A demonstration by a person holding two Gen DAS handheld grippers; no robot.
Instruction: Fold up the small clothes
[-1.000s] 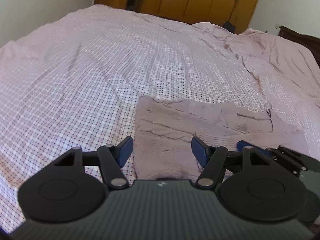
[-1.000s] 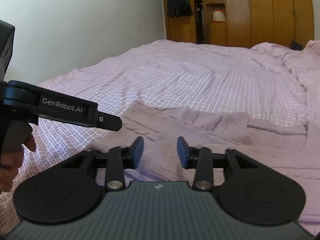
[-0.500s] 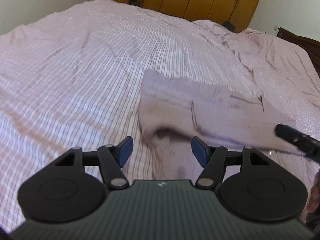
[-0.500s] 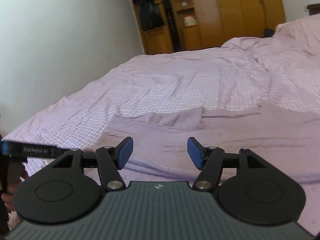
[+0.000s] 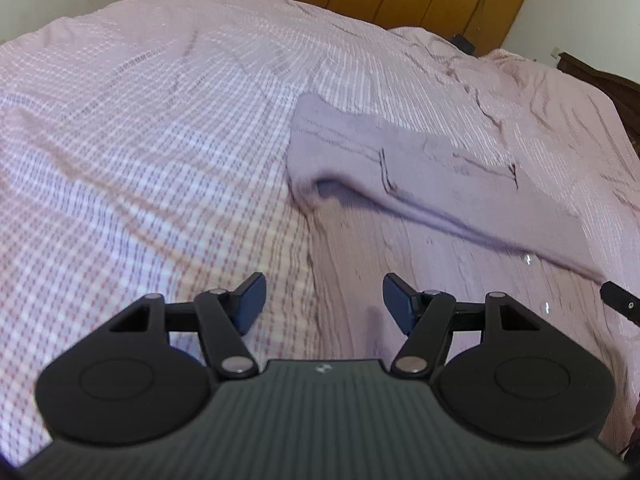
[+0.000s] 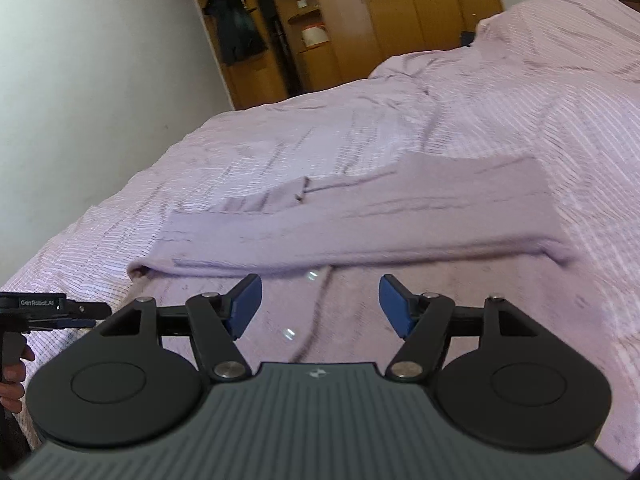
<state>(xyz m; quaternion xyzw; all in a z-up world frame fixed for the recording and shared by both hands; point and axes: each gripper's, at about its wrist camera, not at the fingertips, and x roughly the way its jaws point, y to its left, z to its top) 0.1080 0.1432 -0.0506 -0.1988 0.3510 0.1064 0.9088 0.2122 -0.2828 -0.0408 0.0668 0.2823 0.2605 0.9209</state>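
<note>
Garment [image 6: 360, 224] flap now folded over; both hand-held grippers empty, right [image 6: 320, 304] opening, left [image 5: 322, 302] open; motion-blurred.

Motion-blurred mauve garment [image 5: 420, 184], near end hidden behind left gripper [image 5: 323, 300], perhaps a small sweater

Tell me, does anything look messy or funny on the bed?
A little. The lilac garment is folded over unevenly, with one small flap sticking out past its far edge, and the checked bedsheet is wrinkled. Nothing looks torn or spilled.

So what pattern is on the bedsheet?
A fine pink-and-white check on the bedsheet, clearest in the left wrist view.
</note>
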